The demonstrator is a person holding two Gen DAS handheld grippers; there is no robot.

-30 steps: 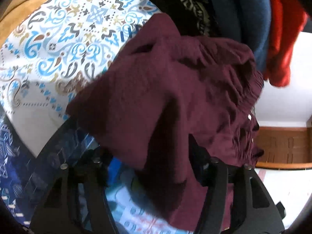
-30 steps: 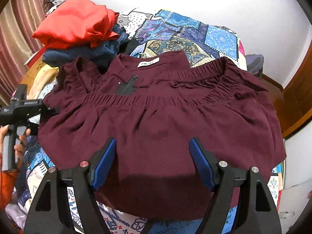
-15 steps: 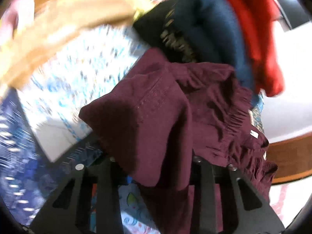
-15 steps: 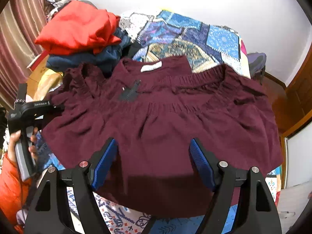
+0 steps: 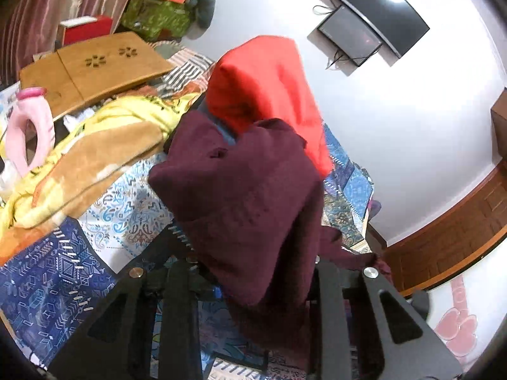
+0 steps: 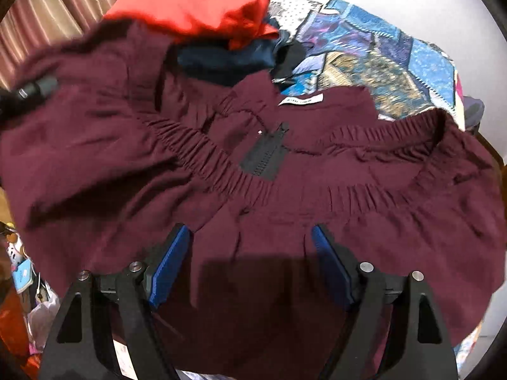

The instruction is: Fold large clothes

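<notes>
My left gripper (image 5: 253,272) has just been closing; now clamped on bunched corner of maroon garment (image 6: 285,196), fold draped over fingers, lifted above patterned bedspread (image 5: 126,209). My right gripper (image 6: 250,253) spread wide, blue pads (image 6: 329,262) hovering over garment's middle, apparently not pinching cloth, though view is poor there. Garment lies spread on bed, elastic waistband and zipper (image 6: 264,155) up. Red clothing (image 6: 196,3) stacked on dark blue piece behind it.
</notes>
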